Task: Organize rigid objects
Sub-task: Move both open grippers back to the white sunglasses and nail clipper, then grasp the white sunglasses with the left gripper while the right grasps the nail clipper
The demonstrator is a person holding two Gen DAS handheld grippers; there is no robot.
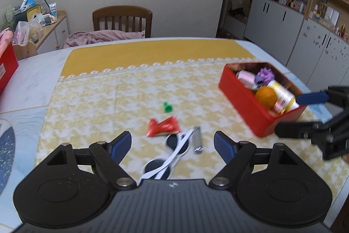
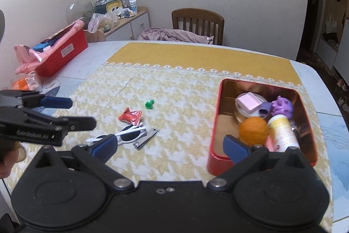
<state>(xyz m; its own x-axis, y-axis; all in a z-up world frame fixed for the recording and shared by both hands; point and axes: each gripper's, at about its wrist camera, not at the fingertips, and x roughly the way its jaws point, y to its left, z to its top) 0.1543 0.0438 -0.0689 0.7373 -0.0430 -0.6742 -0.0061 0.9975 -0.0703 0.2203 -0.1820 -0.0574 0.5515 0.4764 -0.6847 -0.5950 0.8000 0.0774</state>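
Left wrist view: the left tool (image 1: pixel 172 146) hovers with its jaws spread wide and empty above the white sunglasses (image 1: pixel 168 156), which lie folded on the yellow patterned cloth (image 1: pixel 98 97) covering the worktop (image 1: pixel 32 78). Touching the sunglasses on their far side is a metal nail clipper (image 1: pixel 197 140); just beyond lie a red wrapper (image 1: pixel 163 127) and, a little apart, a green pin-shaped piece (image 1: pixel 167 106). The red tin (image 1: pixel 244 106) stands to the right, already holding an orange ball (image 1: pixel 266 96), a yellow-white bottle (image 1: pixel 283 95), a pink block (image 1: pixel 246 78) and a purple spiky toy (image 1: pixel 265 74). The right tool (image 1: pixel 305 113) is released and empty, near the tin's closest corner.

The step in hand appears to be picking up a loose item for transfer to the tin. A sound approach: descend squarely over the sunglasses at the bridge or across one lens, keeping the pads clear of the clipper so it is not dragged along; close only once both pads flank the frame. The thin temples may slip or spring open, so a grip on the frame body is safer.

Limits of view: the left wrist image is motion-blurred, so the wrapper's print is unreadable. The near lens is partly cut off by the tool body. Right wrist view: the right tool's (image 2: pixel 170 149) near finger covers part of the tin (image 2: pixel 214 123) floor, and items beneath the bottle cannot be identified.
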